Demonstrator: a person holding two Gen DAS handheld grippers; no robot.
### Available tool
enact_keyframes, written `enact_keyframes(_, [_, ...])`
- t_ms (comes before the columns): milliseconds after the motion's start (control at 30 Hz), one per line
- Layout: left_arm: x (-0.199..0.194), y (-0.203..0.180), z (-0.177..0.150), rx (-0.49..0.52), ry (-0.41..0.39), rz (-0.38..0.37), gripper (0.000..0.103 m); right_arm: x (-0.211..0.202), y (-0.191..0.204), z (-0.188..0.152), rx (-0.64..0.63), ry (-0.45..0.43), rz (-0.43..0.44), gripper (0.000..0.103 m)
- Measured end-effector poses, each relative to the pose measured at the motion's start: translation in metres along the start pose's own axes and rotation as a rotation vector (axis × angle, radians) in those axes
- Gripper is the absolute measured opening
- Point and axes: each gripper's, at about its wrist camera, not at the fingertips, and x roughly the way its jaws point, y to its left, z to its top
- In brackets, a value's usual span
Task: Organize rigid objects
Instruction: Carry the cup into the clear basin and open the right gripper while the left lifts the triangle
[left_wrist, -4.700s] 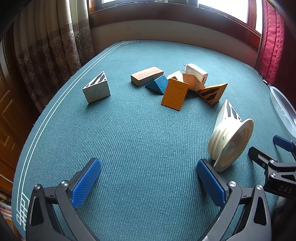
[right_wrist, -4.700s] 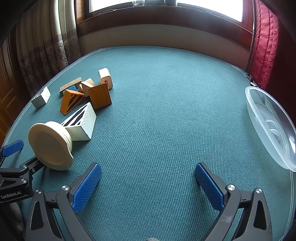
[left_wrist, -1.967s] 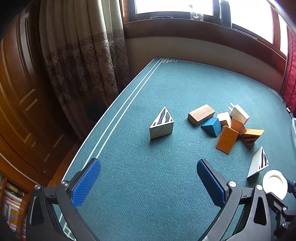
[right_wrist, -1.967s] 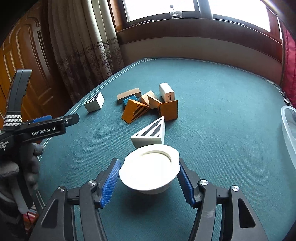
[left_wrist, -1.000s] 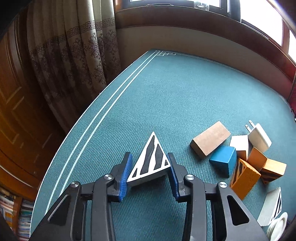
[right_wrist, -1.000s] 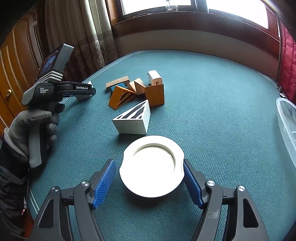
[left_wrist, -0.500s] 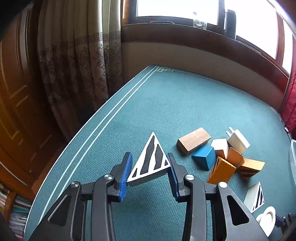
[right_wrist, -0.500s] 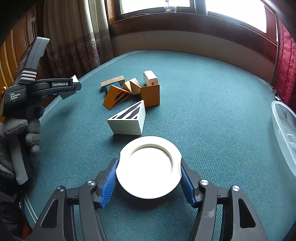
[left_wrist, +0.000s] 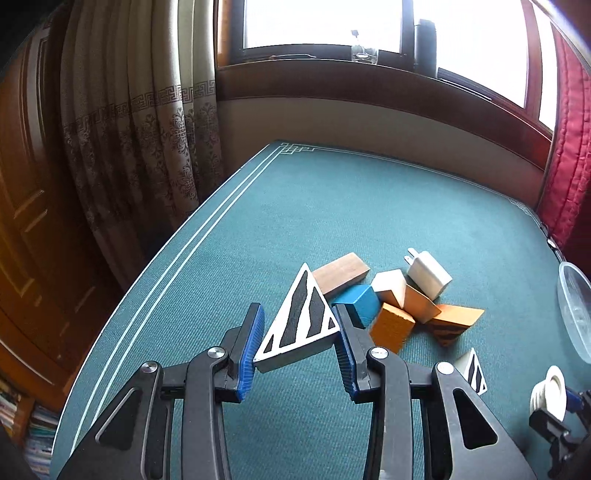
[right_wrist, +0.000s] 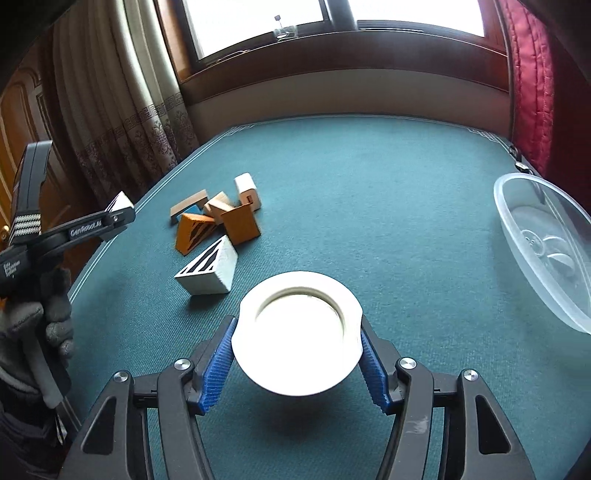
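**Both grippers loaded, the bin not yet reached**

The left gripper (left_wrist: 298, 334) had its blue pads closed on the two slanting sides of a white wedge with black stripes (left_wrist: 300, 325), the point of the wedge facing away from the hand. That hold looked chosen to stop the wedge from turning, since flat pads sit squarely on flat faces. The wedge hung clear of the green table (left_wrist: 369, 206), on the near side of the pile of blocks (left_wrist: 391, 299).

The right gripper (right_wrist: 297, 356) pinched a round white flanged fitting (right_wrist: 297, 336) by opposite edges of its wide rim, open face up. Its jaws had just been closing, and the pads pressed on the rim. Gripping across the flange was probably the only sure purchase on so round a thing. The fitting hung above the cloth, nearer the camera than the pile, with a second striped wedge (right_wrist: 207, 271) lying between pile and fitting.

In the pile a charger plug (left_wrist: 428, 275), a brown block, a blue block and orange pieces leaned on one another. Well to the right of the pile stood a clear plastic bin (right_wrist: 517, 225), likely where both held things were meant to go.
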Motion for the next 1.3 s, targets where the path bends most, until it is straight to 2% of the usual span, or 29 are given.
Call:
enact_keyframes(100, [-0.007, -0.008, 0.0, 0.016, -0.012, -0.012, 0.038, -0.008, -0.011, 0.009, 0.028, -0.024, -0.009, 0.065])
enact_keyframes(333, [-0.025, -0.03, 0.003, 0.044, -0.047, -0.055, 0.038, -0.033, -0.047, 0.021, 0.044, -0.079, -0.115, 0.065])
enact_keyframes(600, [-0.026, -0.038, 0.0, 0.061, -0.034, -0.047, 0.039, -0.059, -0.118, 0.026, 0.158, -0.166, -0.256, 0.065])
enact_keyframes(667, [-0.023, -0.032, -0.001, 0.046, -0.014, -0.042, 0.042, -0.062, -0.138, 0.027, 0.198, -0.192, -0.307, 0.065])
enact_keyframes(733, [-0.021, -0.025, -0.004, 0.034, 0.002, -0.033, 0.059, -0.063, -0.159, 0.028, 0.245, -0.207, -0.349, 0.065])
enact_keyframes(800, [-0.02, -0.018, -0.008, 0.022, 0.009, -0.019, 0.069, -0.062, -0.176, 0.028, 0.287, -0.211, -0.381, 0.066])
enact_keyframes(867, [-0.019, -0.013, -0.012, 0.013, 0.021, -0.014, 0.07, -0.06, -0.191, 0.026, 0.322, -0.212, -0.414, 0.067])
enact_keyframes(1000, [-0.019, -0.003, -0.024, -0.001, 0.058, -0.011, 0.074, -0.054, -0.207, 0.023, 0.348, -0.212, -0.471, 0.078])
enact_keyframes(1300, [-0.001, 0.006, -0.047, 0.001, 0.134, -0.012, 0.074, -0.048, -0.205, 0.017, 0.303, -0.184, -0.493, 0.079])
